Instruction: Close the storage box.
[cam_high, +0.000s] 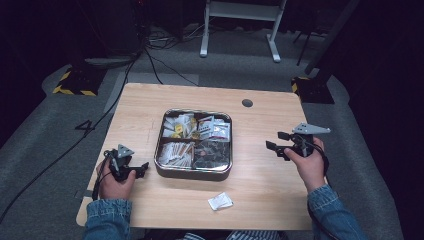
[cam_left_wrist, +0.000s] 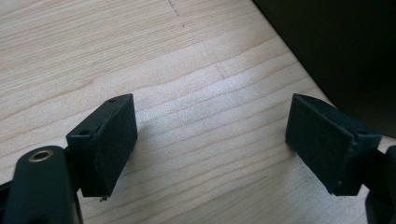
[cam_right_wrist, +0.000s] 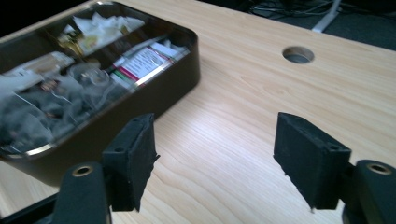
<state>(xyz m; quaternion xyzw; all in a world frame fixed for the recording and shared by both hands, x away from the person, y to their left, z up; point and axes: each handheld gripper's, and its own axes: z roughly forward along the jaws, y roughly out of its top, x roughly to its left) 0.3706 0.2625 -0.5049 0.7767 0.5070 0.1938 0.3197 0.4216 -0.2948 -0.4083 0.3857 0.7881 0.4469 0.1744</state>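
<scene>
My wooden table (cam_high: 150, 100) stands on grey carpet (cam_high: 45, 125) — black cables (cam_high: 150, 55) trail behind it, a white frame (cam_high: 240, 20) beyond, the room dark all round.

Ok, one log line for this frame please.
left gripper: open, empty | right gripper: open, empty | tin tray: centre, four filled compartments | white packet: table, near edge

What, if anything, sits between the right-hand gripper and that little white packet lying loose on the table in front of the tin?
Nothing visible. The right gripper hovers open beside the tin, and the white packet lies alone on bare table nearer the person. Only open wood separates them; the tin stands off to the side, not in that path.
</scene>
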